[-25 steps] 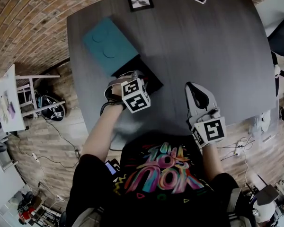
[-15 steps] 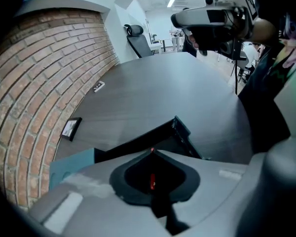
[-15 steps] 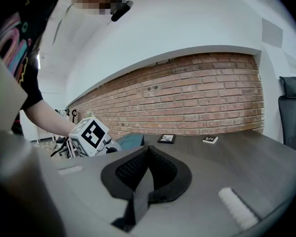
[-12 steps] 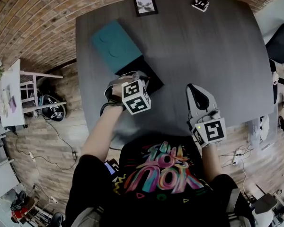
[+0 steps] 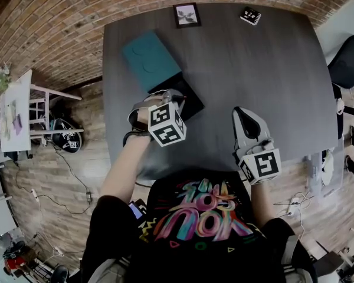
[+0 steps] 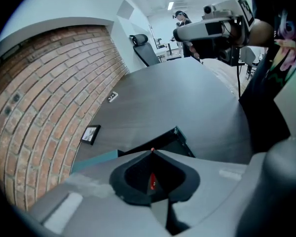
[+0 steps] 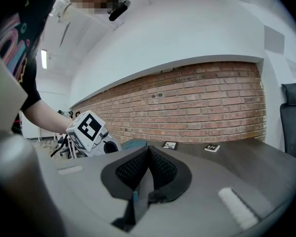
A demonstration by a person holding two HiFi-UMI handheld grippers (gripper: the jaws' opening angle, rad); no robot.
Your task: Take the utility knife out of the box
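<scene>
At 6 o'clock in the left gripper view, left gripper [image 6: 152, 154] is clenched on a red sliver, judged the utility knife [image 6: 152, 181], long axis along the jaws toward 12 o'clock, over the open black box [image 6: 175, 141]; right gripper [image 5: 242, 114], closed on nothing, farther away.

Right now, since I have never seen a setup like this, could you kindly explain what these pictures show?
A person holds a two-jaw gripper in each hand; there is no robot arm. One camera looks down from their head; one rides on each gripper, looking along its jaws. On the dark table lie a teal lid, a black box, a framed picture and a marker card. The left gripper is shut on a red sliver, probably the utility knife; the right gripper is shut, empty.
</scene>
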